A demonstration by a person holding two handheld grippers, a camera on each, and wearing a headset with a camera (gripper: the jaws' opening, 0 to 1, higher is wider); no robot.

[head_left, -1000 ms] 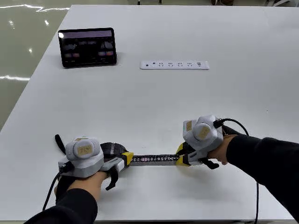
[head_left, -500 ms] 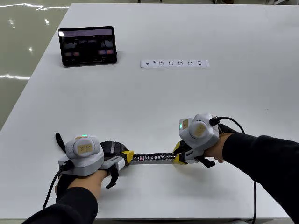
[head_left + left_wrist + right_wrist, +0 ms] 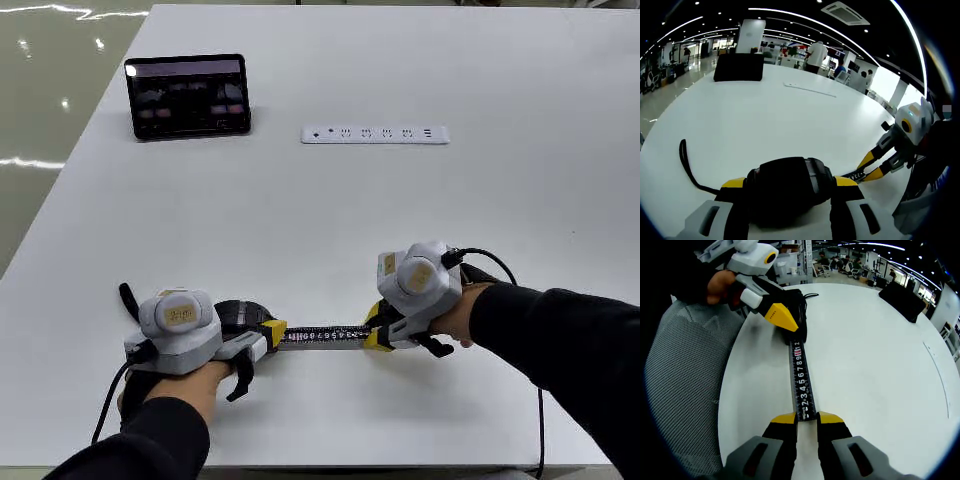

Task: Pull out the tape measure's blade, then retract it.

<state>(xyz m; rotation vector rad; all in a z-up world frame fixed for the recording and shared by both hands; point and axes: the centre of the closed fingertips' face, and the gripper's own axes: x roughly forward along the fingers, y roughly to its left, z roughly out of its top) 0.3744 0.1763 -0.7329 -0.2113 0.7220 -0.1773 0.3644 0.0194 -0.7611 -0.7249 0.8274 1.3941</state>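
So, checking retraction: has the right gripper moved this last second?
Yes: the right gripper, on the blade, moved left toward the tape measure case, against the power strip.

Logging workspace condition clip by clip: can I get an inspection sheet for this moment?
Surface: white table, flat.
Job's things: black tape measure on the table; blade drawn out flat between the grippers.
Clutter: tablet propped far left; power strip beside it.
Grippers: left gripper shut on the tape measure; right gripper shut on the blade's end.
Cables: left cable and right cable, black, trail off the grippers; strap lies loose.
Surroundings: glossy floor; people in an open office.
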